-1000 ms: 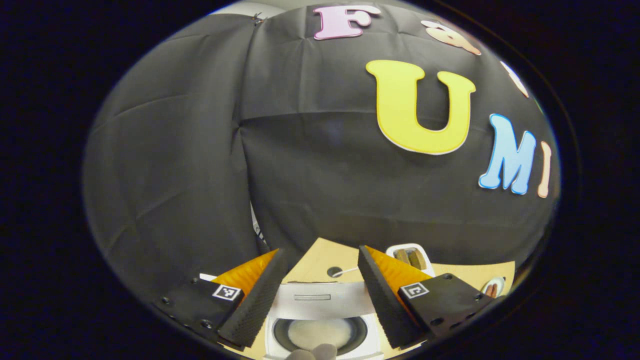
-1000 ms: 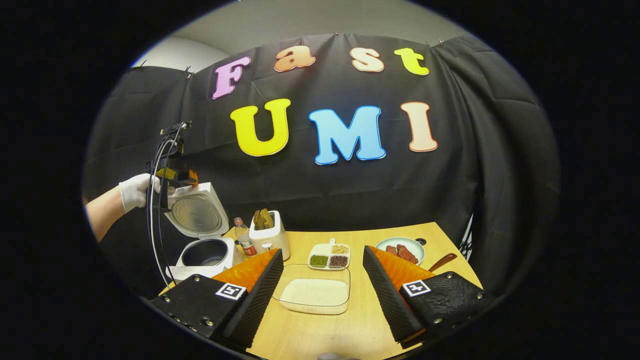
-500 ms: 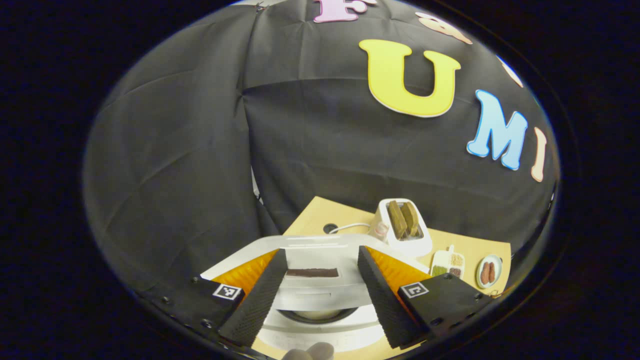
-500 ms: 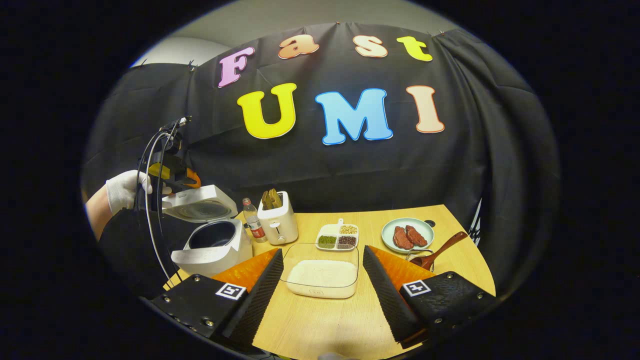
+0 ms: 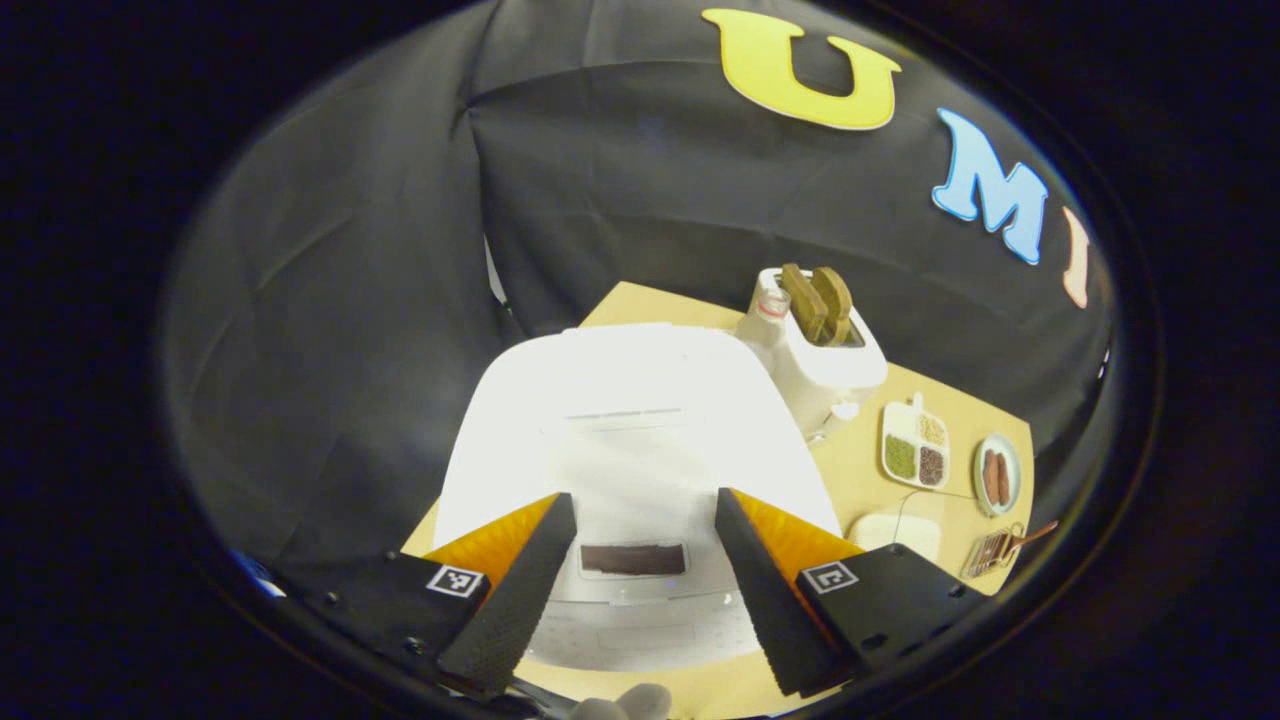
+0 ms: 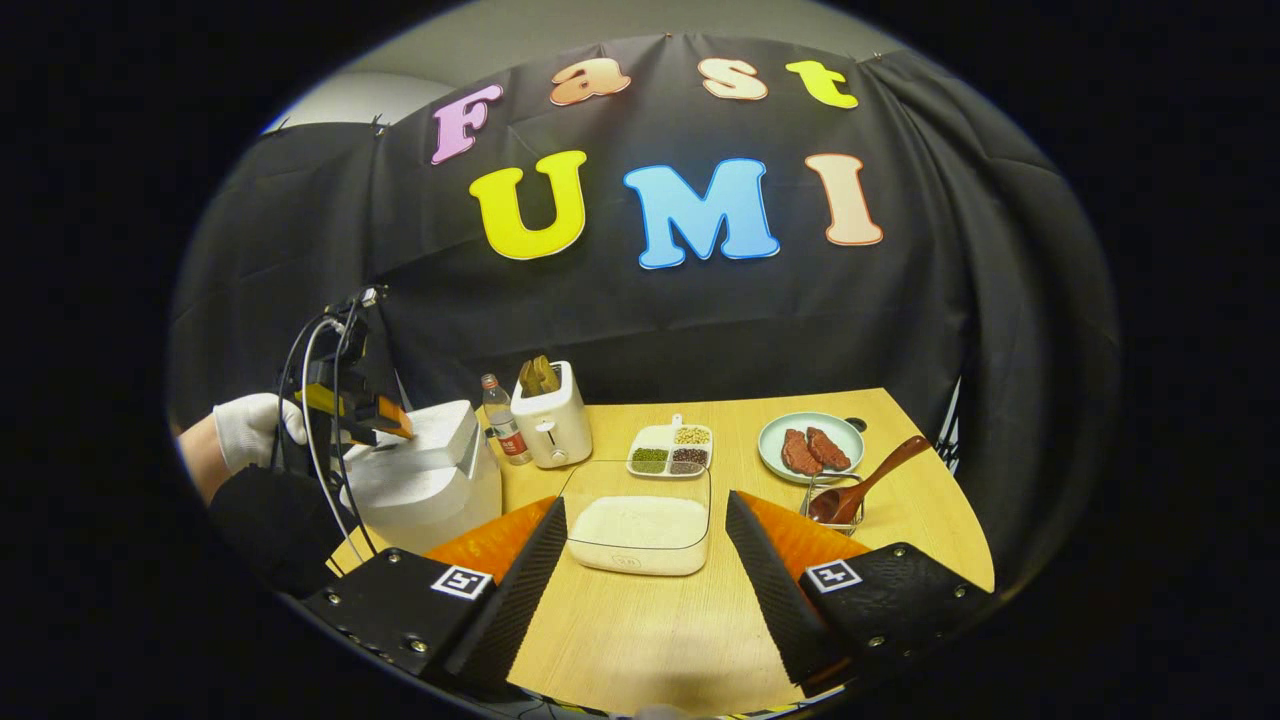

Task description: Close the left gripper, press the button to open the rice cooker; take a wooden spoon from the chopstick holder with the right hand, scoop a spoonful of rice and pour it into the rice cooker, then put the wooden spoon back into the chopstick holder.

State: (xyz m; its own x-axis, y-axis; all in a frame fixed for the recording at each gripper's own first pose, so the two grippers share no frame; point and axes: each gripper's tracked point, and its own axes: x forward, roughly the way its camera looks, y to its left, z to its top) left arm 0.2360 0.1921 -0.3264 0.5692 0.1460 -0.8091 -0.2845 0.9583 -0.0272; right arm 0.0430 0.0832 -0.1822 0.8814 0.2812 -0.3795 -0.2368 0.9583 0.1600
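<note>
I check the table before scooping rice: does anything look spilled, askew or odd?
Nothing spilled. One oddity: the rice cooker has its lid down, so no rice can go in yet. The wooden spoon leans in the chopstick holder.

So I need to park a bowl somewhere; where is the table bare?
Bare wood lies in front of the rice container, near the right gripper. Another free patch sits between the toaster and the plate, behind the grain tray. The left side is crowded around the rice cooker.

Strong overhead light blows out the rice cooker [image 5: 620,420] lid into white glare at the left gripper view's centre. The right gripper view is evenly lit and sharp (soft shadows under dishes), with fisheye bending and dimming from 3 to 9 o'clock around both rims.
</note>
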